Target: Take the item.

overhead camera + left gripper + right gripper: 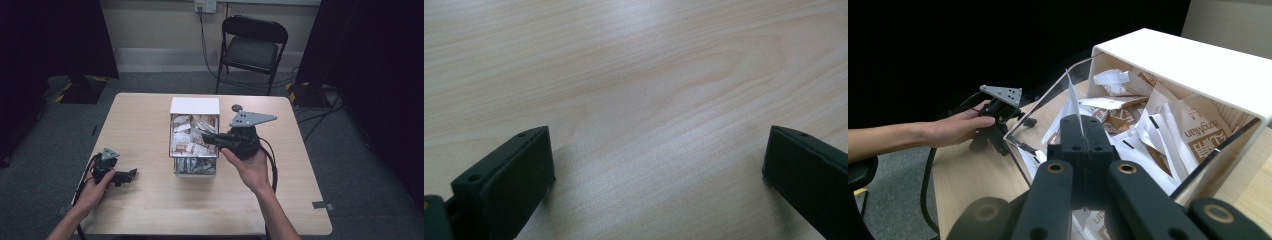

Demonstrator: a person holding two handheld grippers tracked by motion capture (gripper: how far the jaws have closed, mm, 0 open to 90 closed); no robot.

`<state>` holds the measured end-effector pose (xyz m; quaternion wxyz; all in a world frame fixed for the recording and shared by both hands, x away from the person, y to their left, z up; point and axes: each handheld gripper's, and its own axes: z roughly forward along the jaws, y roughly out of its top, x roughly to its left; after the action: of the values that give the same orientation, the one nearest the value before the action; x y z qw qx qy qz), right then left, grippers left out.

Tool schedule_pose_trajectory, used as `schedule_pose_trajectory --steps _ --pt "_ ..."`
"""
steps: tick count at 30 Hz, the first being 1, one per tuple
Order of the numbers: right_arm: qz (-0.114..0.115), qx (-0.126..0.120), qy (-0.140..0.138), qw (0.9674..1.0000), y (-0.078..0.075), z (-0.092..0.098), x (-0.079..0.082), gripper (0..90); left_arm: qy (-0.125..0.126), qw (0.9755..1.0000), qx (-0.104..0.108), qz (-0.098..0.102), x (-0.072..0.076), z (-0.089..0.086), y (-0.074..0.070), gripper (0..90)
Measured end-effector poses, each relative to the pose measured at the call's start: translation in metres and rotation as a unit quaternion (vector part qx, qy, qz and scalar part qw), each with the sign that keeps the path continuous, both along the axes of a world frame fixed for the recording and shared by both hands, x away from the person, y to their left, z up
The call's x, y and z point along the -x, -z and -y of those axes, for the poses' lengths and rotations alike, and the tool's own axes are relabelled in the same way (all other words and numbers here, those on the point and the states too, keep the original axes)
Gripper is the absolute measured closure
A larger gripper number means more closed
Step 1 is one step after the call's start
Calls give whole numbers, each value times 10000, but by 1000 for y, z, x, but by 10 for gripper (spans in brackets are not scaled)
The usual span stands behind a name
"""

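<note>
A clear-walled box (195, 170) with a white back panel (195, 105) stands mid-table, full of white and brown paper packets (187, 137). My right gripper (206, 138) reaches into its open top from the right. In the right gripper view the right gripper (1080, 122) has its jaws together, shut on a thin white packet (1071, 100) that stands edge-on above the pile (1168, 135). My left gripper (131, 173) lies on the table at the front left, away from the box. The left gripper (656, 150) is open with bare wood between its fingers.
The wooden table (150, 125) has bare surface around the box. A black folding chair (252, 47) stands behind the far edge. Dark curtains hang at both sides. A cable (272, 167) trails from the right gripper.
</note>
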<state>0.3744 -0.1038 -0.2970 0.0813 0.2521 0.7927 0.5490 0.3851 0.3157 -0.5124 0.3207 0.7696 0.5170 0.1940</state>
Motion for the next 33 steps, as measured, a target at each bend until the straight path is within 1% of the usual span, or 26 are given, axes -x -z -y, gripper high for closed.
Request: schedule_pose_trajectory --steps 3,7,19,23,33 --pt "37 23 15 10000 -2 0 2 900 -1 10000 2 0 0 0 0 0" --pt "72 -8 49 10000 -5 3 4 900 -1 10000 4 3 0 0 0 0" --pt "195 -173 184 9995 -17 19 9 900 -1 10000 1 1 0 0 0 0" --pt "258 -149 189 9994 -19 24 9 900 -2 10000 2 1 0 0 0 0" --pt "324 -238 347 9986 -25 35 12 900 -2 10000 4 2 0 0 0 0"
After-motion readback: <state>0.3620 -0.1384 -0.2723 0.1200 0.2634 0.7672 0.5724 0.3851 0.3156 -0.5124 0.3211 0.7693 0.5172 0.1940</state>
